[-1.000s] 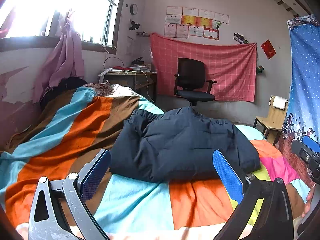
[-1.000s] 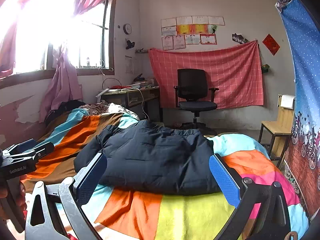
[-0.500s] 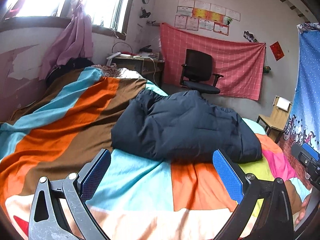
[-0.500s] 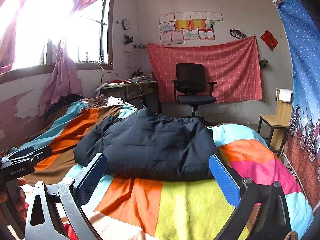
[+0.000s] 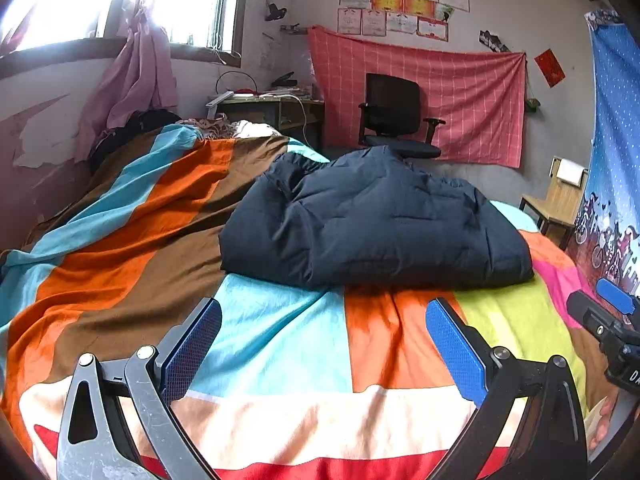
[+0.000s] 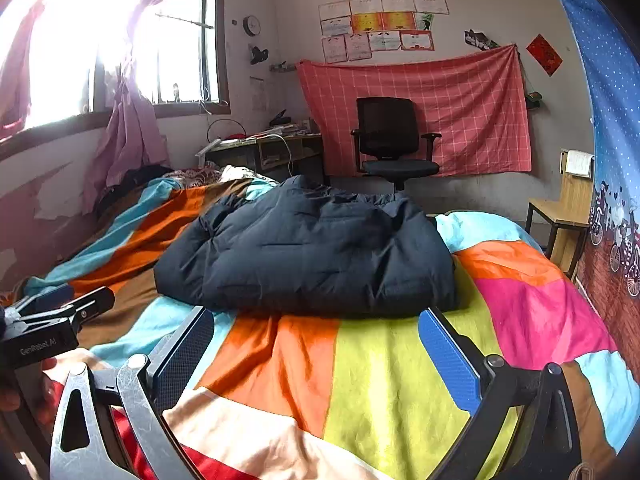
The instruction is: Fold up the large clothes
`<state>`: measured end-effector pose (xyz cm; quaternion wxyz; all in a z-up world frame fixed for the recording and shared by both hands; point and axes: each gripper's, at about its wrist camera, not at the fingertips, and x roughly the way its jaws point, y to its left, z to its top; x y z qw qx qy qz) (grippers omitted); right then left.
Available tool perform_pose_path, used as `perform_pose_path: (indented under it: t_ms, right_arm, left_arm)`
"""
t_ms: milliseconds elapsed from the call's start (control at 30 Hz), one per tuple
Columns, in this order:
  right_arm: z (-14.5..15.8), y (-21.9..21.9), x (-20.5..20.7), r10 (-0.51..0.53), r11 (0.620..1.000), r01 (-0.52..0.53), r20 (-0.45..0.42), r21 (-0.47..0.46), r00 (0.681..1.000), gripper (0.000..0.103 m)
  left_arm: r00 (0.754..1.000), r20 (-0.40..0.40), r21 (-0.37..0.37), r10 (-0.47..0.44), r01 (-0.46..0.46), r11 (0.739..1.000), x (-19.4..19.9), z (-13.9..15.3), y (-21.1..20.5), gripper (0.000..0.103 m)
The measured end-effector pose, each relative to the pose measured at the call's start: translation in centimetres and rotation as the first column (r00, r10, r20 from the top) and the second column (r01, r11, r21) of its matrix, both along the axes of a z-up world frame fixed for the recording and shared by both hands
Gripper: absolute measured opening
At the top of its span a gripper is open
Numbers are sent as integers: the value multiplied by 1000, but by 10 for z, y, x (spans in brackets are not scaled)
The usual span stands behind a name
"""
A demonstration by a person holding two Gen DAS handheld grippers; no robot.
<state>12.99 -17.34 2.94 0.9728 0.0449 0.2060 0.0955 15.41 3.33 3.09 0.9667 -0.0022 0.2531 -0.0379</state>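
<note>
Navy quilted puffer jacket point(image 5: 372, 220), folded into a thick bundle, straight ahead of both grippers on the bed, well beyond the fingertips and not touched by either. Under it a patchwork bedspread point(image 5: 280, 340) of orange, brown, light blue, yellow-green and pink blocks, slightly wrinkled just in front of the jacket's near edge.

Left gripper point(image 5: 322, 348) low over the near part of the bed, jaws wide apart, nothing between the blue pads point(image 5: 456, 352). Right gripper point(image 6: 316, 352) also over the near edge of the bed, jaws spread wide and empty, blue pads point(image 6: 448, 360) facing inward. From the left wrist view, right gripper at the far right edge, with part of a hand point(image 5: 604, 416) below it. From the right wrist view, left gripper point(image 6: 60, 304) at the far left, held by a hand point(image 6: 24, 392) only partly in view.

Further ahead, past the jacket: black office chair point(image 6: 394, 140) before a red checked cloth point(image 6: 460, 108) hung on the wall, cluttered desk point(image 6: 264, 148) ahead to the left under the window, wooden chair point(image 6: 564, 208) ahead to the right.
</note>
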Motion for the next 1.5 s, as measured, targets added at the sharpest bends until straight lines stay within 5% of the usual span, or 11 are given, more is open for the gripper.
perform_pose_path:
  t_ms: [367,1500]
  right_arm:
    - [-25,6,12,23,999,-26,-69,-46,997,103]
    - [-35,7,21,26,998,-32,-111,-54,994,103]
  left_arm:
    - [998,-46,0,36,-36,999,5,-25,10,100]
    - [999,-37,4,40,-40,999,3,-26,10,100]
